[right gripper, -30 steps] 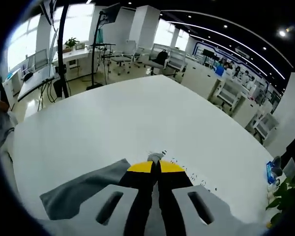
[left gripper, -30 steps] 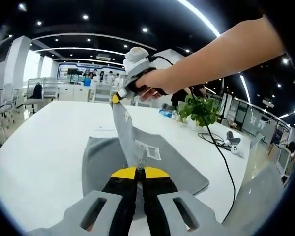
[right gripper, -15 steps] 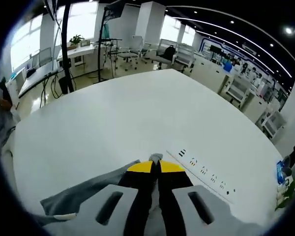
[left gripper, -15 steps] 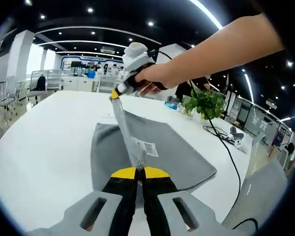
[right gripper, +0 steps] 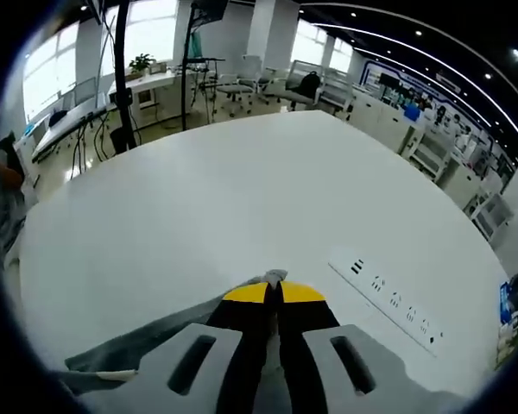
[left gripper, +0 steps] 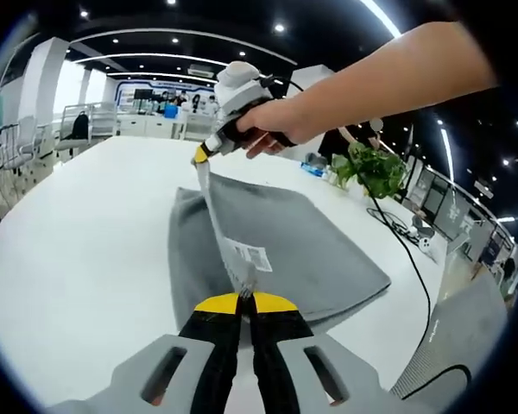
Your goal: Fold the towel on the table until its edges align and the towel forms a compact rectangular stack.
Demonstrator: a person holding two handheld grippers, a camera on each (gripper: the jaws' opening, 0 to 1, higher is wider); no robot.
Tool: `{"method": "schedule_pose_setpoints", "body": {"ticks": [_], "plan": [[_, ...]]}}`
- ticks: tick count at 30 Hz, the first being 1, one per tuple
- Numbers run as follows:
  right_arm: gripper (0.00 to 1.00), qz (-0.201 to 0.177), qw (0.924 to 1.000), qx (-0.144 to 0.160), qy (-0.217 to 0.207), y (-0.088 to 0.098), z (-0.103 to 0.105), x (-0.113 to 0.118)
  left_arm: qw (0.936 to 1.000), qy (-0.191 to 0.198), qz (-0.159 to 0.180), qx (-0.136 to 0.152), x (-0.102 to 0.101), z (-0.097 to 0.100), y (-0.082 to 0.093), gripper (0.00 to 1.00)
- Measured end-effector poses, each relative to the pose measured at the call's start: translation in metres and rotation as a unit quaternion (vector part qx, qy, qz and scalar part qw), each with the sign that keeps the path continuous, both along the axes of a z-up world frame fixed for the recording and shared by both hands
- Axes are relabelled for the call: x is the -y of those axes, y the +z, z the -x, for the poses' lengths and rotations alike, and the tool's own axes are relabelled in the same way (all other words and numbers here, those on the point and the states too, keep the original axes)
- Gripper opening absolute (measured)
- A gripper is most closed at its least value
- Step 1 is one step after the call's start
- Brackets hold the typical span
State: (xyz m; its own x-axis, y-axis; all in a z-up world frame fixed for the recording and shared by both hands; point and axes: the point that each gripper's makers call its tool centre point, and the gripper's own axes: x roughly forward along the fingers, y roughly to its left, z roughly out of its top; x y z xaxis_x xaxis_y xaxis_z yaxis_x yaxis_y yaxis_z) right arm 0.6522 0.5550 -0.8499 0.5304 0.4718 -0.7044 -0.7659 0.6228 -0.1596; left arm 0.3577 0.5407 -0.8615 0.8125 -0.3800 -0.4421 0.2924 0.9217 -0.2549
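Observation:
A grey towel lies on the white table, with a white label on it. One edge is lifted and stretched taut between the two grippers. My left gripper is shut on the near corner of that edge. In the left gripper view the right gripper, held by a person's hand, pinches the far corner above the table. In the right gripper view my right gripper is shut on a tuft of grey towel, and the cloth hangs down to the lower left.
A potted green plant and a black cable lie on the table's right side. A white power strip is set in the tabletop. Desks, chairs and a stand with cables fill the room beyond.
Both views have shifted with the hands. The lifted edge has travelled across the towel, and more of the flat grey cloth shows to its right. Both grippers stay shut on their corners.

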Motion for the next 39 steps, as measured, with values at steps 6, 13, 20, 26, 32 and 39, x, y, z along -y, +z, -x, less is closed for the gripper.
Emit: {"method": "schedule_pose_setpoints", "body": {"ticks": [6, 13, 20, 26, 32, 39], "plan": [[0.02, 0.001, 1.0000, -0.006, -0.003, -0.012, 0.007, -0.006, 0.9998, 0.010, 0.003, -0.014, -0.005, 0.001, -0.008, 0.05], [0.02, -0.014, 0.9995, 0.003, 0.029, -0.009, 0.016, -0.022, 0.9994, 0.025, -0.019, -0.016, -0.013, 0.000, -0.010, 0.14], [0.13, -0.020, 0.9993, 0.001, 0.030, -0.009, 0.005, -0.012, 0.9984, 0.023, -0.050, -0.011, -0.019, 0.008, -0.011, 0.17], [0.17, -0.021, 0.9993, 0.013, 0.029, -0.005, 0.000, 0.015, 0.9990, 0.012, -0.042, -0.007, -0.010, 0.004, -0.009, 0.16], [0.26, -0.033, 0.9992, 0.012, 0.021, 0.009, 0.014, 0.029, 0.9984, 0.004, -0.051, -0.025, -0.005, 0.001, -0.019, 0.18], [0.35, -0.045, 0.9987, 0.007, 0.023, 0.024, 0.025, 0.050, 0.9959, -0.010, -0.073, -0.053, -0.005, 0.008, -0.032, 0.20]]}}
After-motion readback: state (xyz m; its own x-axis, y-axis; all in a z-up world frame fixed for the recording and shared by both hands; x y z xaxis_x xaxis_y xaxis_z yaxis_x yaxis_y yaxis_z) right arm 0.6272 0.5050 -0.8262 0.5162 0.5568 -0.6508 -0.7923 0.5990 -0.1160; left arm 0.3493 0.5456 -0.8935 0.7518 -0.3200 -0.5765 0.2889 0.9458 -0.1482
